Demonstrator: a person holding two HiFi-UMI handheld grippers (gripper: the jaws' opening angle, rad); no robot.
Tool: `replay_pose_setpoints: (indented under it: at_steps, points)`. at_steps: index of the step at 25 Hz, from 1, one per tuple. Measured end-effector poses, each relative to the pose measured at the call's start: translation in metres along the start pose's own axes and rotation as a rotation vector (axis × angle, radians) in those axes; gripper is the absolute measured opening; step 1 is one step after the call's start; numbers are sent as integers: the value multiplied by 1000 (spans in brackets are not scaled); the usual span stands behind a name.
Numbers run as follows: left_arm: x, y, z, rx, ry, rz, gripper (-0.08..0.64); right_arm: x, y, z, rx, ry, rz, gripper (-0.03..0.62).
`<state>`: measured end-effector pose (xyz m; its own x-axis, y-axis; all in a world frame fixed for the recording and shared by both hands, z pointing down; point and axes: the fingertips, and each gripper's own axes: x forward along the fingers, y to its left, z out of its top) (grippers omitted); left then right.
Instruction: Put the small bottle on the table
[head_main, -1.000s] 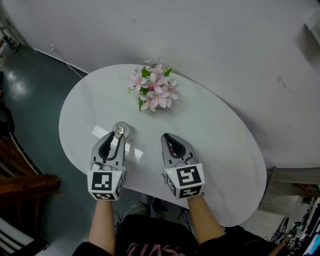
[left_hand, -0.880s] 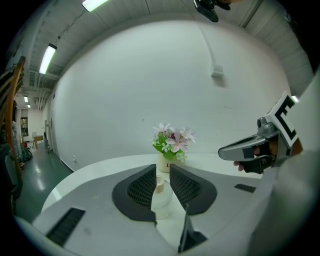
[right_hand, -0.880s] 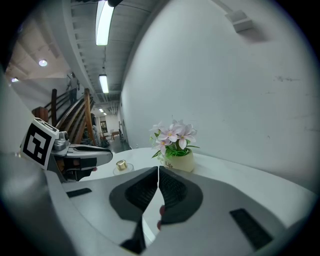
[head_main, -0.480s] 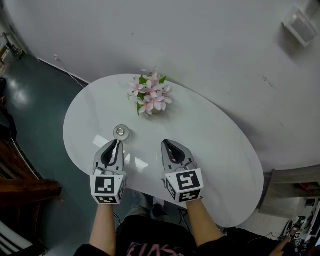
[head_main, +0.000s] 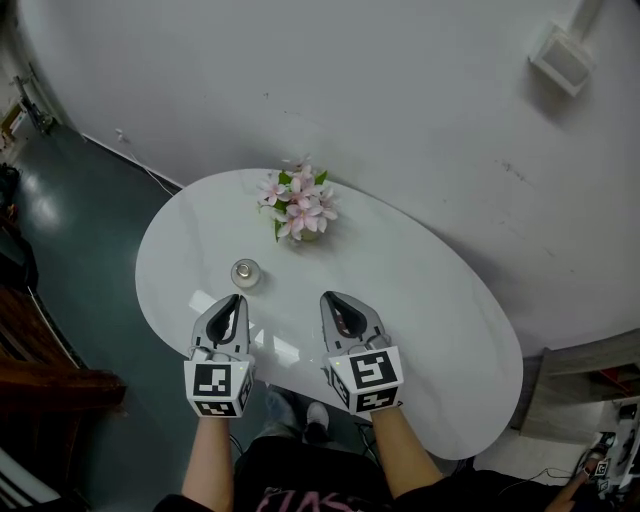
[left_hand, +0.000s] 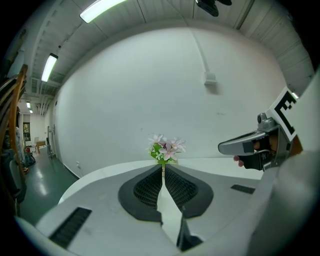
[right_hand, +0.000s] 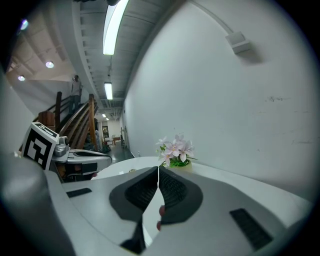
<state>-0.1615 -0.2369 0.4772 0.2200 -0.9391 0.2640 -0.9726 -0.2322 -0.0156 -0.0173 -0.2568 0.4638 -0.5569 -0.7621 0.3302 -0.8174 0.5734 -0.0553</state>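
Small bottle (head_main: 245, 272) stands upright on the worktop (head_main: 430, 300), in its left part and well in from the edge. Nothing is touching it, so I'd call the placement done.

Left tongs (head_main: 235, 298) sit just short of the bottle on the person's side, clear of it. The jaws have just been closing and now meet at the tips with nothing between them. My read: the bottle is let go and the tongs are closed up only to get out of the way.

Right tongs (head_main: 331, 297) are level with the left ones, nearer the middle of the worktop. They're pressed together and empty too, with no job in this task as far as I can see.

Around:
- Flowers (head_main: 299, 208) are near the far edge, beyond the bottle and apart from it. They're the only other thing on the worktop.
- The wall (head_main: 400, 120) runs close behind the far edge, with a small box (head_main: 562, 60) mounted high on it.
- There's dark floor (head_main: 70, 200) off the left end.

Nothing blocks either hand. The only risk is clipping the bottle with the left tongs, since it stands right ahead of them.
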Motion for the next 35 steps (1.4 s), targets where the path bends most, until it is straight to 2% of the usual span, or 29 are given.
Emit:
replay_pose_setpoints:
  at_steps: [24, 35]
  points:
    - [-41, -28, 43, 72, -73, 9, 12, -53, 9, 31, -54, -85, 20, 67]
    - [-54, -39, 59, 80, -99, 7, 12, -69, 12, 45, -86, -123, 27, 67]
